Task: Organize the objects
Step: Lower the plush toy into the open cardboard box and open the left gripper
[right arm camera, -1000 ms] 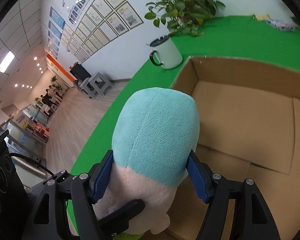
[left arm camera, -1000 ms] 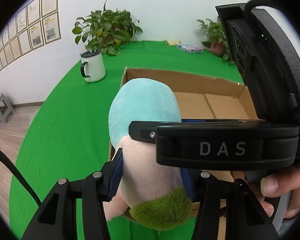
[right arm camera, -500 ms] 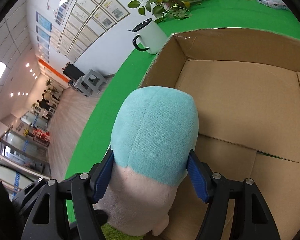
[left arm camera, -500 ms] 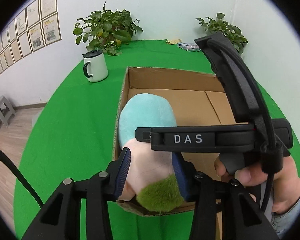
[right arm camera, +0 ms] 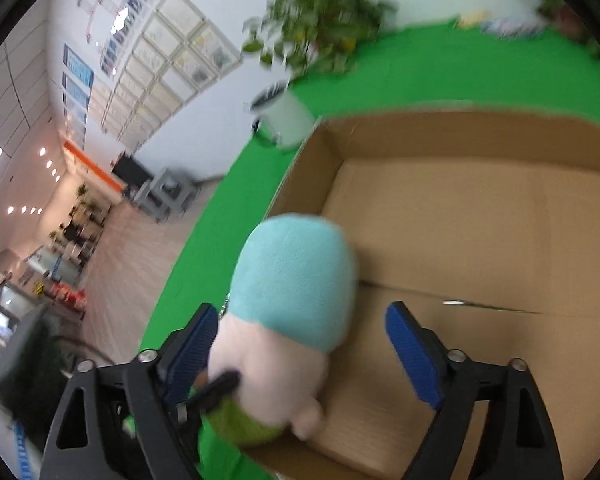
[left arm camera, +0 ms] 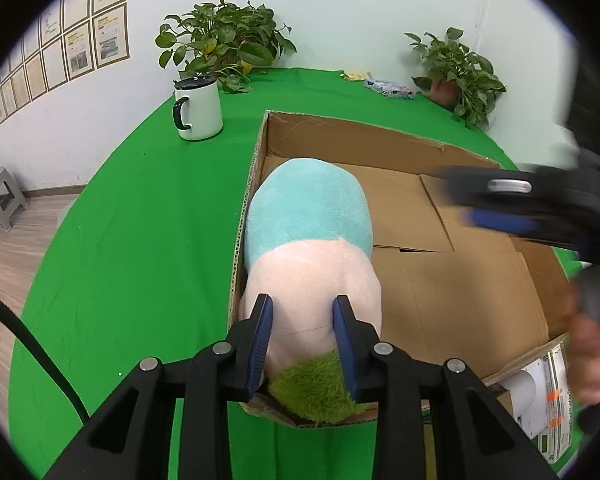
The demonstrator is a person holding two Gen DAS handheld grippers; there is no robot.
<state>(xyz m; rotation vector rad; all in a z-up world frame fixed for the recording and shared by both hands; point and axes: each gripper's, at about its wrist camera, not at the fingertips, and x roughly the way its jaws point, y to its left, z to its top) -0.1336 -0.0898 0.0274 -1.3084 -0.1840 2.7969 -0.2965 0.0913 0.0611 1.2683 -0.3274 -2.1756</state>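
A plush toy (left arm camera: 308, 248) with a teal top, pale pink middle and green fuzzy base lies inside the open cardboard box (left arm camera: 452, 304), against its left wall. My left gripper (left arm camera: 302, 336) is shut on the toy's pink lower part. My right gripper (right arm camera: 304, 348) is open; its blue pads stand wide on either side of the plush toy (right arm camera: 296, 292), and only the left pad is close to it. The right gripper also shows blurred at the right of the left wrist view (left arm camera: 540, 216). The cardboard box (right arm camera: 480, 240) fills the right wrist view.
A white mug (left arm camera: 198, 106) with a black handle stands on the green tablecloth (left arm camera: 140, 220) left of the box. Potted plants (left arm camera: 224, 48) stand at the back by the wall. A white labelled package (left arm camera: 548, 392) lies at the box's near right corner.
My right gripper has opened, let go of the toy and pulled back to the right. The toy has gone down into the box, still held by my left gripper.
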